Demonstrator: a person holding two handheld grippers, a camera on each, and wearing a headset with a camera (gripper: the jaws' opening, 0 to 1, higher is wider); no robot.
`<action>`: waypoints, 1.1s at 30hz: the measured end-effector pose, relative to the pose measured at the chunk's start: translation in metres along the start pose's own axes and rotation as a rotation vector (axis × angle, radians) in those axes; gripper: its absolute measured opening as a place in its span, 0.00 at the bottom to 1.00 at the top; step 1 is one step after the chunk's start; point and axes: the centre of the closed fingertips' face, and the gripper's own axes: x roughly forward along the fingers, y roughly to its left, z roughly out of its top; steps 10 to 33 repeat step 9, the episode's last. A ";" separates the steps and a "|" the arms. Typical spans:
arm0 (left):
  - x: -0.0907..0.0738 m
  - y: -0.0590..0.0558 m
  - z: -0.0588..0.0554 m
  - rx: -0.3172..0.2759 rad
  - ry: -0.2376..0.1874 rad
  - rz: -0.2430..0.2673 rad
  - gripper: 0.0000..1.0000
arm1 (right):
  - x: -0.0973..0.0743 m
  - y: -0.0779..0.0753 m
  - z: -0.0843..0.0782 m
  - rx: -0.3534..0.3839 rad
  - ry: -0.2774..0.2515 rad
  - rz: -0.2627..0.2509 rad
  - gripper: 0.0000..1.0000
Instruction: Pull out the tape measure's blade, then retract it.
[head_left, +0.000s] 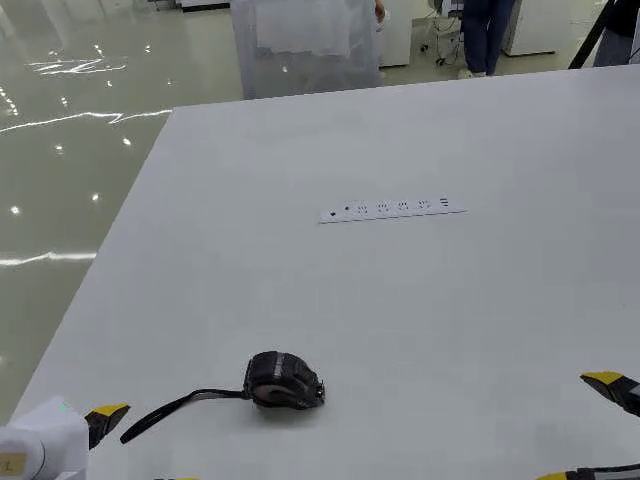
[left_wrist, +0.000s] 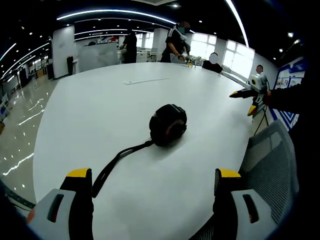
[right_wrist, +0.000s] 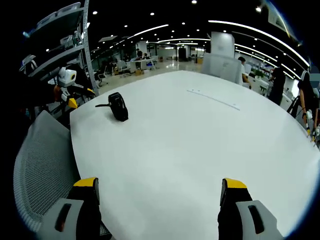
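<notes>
A black tape measure (head_left: 283, 381) lies on the white table (head_left: 420, 300) near its front edge, its black wrist strap (head_left: 165, 412) trailing left. No blade is out of the case. My left gripper (head_left: 140, 445) is at the bottom left, open, a short way from the strap's end. In the left gripper view the tape measure (left_wrist: 168, 123) lies ahead of the left gripper (left_wrist: 153, 173), untouched. My right gripper (head_left: 580, 428) is open at the bottom right, far from the case. In the right gripper view the right gripper (right_wrist: 160, 182) faces bare table, with the tape measure (right_wrist: 118, 106) off to the left.
A white power strip (head_left: 392, 209) lies flat mid-table. A translucent bin (head_left: 305, 45) stands past the far edge, with people beyond. A grey mesh chair (right_wrist: 40, 165) sits by the near edge. The table's left edge drops to a glossy floor (head_left: 60, 150).
</notes>
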 end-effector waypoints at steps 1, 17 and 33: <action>-0.001 0.001 0.001 0.010 0.002 0.002 0.99 | -0.002 0.000 0.000 -0.007 0.004 -0.005 0.99; -0.009 0.011 0.003 0.020 0.013 0.007 0.99 | -0.013 -0.003 -0.007 0.005 0.010 -0.024 0.99; -0.009 0.011 0.003 0.020 0.013 0.007 0.99 | -0.013 -0.003 -0.007 0.005 0.010 -0.024 0.99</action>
